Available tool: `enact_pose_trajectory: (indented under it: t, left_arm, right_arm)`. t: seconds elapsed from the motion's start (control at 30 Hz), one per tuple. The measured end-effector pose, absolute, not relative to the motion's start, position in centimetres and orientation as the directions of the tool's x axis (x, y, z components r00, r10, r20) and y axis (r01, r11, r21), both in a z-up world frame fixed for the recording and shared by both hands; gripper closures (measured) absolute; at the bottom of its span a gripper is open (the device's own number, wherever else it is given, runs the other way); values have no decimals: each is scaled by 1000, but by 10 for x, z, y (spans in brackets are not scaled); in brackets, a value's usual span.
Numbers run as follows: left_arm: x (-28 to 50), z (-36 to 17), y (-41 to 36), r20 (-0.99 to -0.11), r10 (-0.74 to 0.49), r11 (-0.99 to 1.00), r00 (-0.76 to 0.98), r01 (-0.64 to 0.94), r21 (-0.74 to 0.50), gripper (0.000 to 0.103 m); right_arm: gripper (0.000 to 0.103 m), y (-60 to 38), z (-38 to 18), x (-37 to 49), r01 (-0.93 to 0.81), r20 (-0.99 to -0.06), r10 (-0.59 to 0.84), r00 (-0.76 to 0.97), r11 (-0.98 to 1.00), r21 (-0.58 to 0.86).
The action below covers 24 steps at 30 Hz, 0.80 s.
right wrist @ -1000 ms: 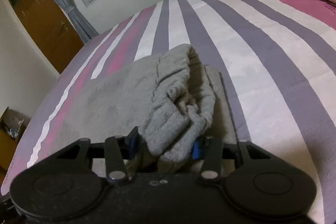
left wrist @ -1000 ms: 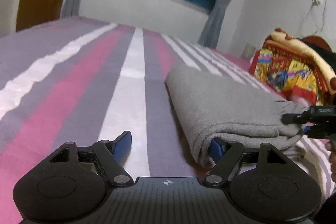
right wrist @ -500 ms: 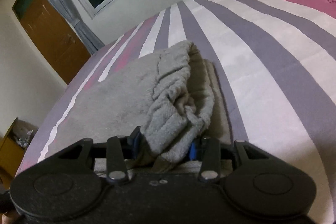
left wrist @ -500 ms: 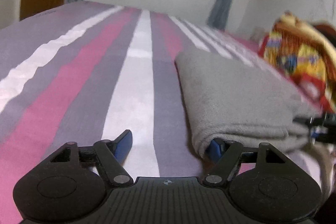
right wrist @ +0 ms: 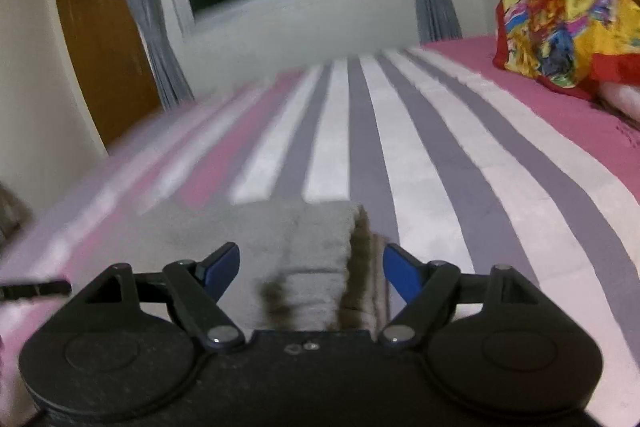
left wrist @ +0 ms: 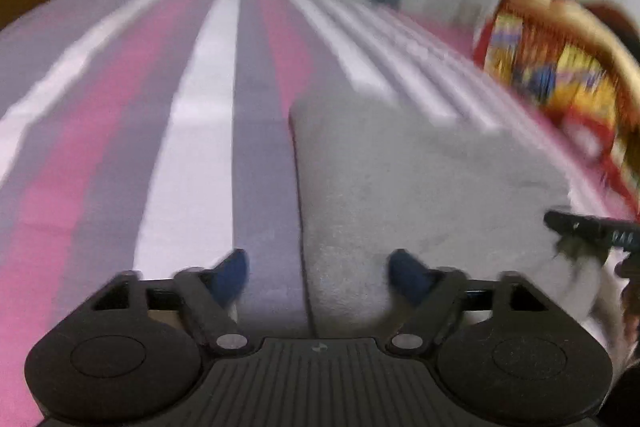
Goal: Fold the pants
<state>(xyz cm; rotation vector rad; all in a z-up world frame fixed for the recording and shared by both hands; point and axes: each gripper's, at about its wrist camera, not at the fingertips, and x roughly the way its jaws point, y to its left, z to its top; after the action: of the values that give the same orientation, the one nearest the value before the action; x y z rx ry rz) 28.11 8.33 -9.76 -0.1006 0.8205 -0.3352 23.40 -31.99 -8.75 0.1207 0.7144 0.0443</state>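
pants (left wrist: 420,179): we see soft grey fleece, matt and nubbly | bedsheet (right wrist: 440,163): striped woven cloth, matt; blanket (right wrist: 560,19) at two o'clock: plush, faintly glossy print | left gripper (left wrist: 318,271): matt black plastic, ribbed; door (right wrist: 104,47): smooth brown wood

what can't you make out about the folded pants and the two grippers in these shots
- Left wrist view: motion blur smears the gray pants; fold layers unreadable.
- Same view: right gripper cut off by the right edge; only its tip shows.
- Right wrist view: pants' near end hidden behind the gripper body.
- Same view: left gripper cut off at the left edge.
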Motion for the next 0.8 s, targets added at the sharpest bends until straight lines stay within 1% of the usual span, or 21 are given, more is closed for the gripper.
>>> enact_pose_trajectory:
  t: [0.03,0.07,0.1,0.13,0.17,0.2,0.27,0.3,0.33,0.37,0.4,0.47,0.5,0.53,0.57,0.63,0.67,0.7,0.73,0.8]
  left_arm:
    - [285,-93,82,-703,-328,943,631,261,-206,17]
    - [286,-84,81,-688,-325,943,649,271,-191,17]
    - [288,-73,81,-654,-325,943,683,284,-172,17]
    - [294,-66,80,-632,-330,941,701,296,-163,17]
    - [306,-62,79,-628,-335,939,703,303,-162,17]
    - [319,-60,76,-630,-334,939,701,306,-158,17]
    - [346,-65,66,-660,-324,939,678,316,-136,17]
    - [361,-72,60,-687,-316,938,654,324,-123,17]
    - [372,-81,55,-718,-305,939,626,322,-119,17]
    - [383,-90,52,-745,-301,940,595,317,-127,12]
    - [390,-96,51,-753,-290,945,591,301,-128,8]
    - [386,-94,48,-742,-291,947,604,292,-134,8]
    - [381,-87,48,-718,-302,945,627,297,-138,8]
    - [375,-84,49,-690,-311,942,654,306,-134,8]
    - [372,-85,47,-684,-306,943,662,311,-120,8]
    - [378,-100,44,-723,-282,947,631,306,-102,8]
    - [379,-105,47,-723,-288,948,628,292,-124,7]
    - [378,-106,48,-721,-288,951,630,278,-137,7]
    - [377,-105,48,-720,-283,952,634,275,-132,7]
    - [371,-103,45,-716,-273,952,642,289,-103,7]
  right_arm:
    - [19,-325,-100,242,9,-692,97,715,989,147]
    - [17,-335,-101,246,19,-705,135,696,978,206]
    - [17,-339,-96,247,17,-705,148,693,975,222]
    - [17,-339,-85,245,1,-675,142,724,978,207]
    - [14,-336,-73,242,-9,-629,114,769,986,167]
    - [14,-334,-66,244,-22,-602,109,791,988,151]
    - [15,-331,-60,259,-53,-578,150,802,982,181]
    - [15,-327,-63,269,-60,-589,147,795,985,165]
    - [15,-322,-70,279,-59,-617,119,778,991,116]
    - [15,-318,-84,293,-50,-669,71,740,997,51]
    - [15,-319,-95,301,-49,-704,67,707,998,46]
    - [13,-334,-103,309,-17,-718,120,686,989,150]
    - [13,-336,-100,308,-15,-716,130,686,986,164]
    - [13,-335,-93,303,-23,-695,127,708,987,158]
    - [12,-332,-84,295,-38,-663,122,738,989,140]
    - [11,-327,-74,288,-59,-618,118,777,992,115]
    - [11,-326,-78,292,-59,-635,110,764,993,102]
    - [11,-323,-91,303,-43,-697,83,712,996,75]
    - [11,-325,-100,310,-31,-730,98,676,994,105]
    - [9,-336,-101,313,6,-732,135,667,982,186]
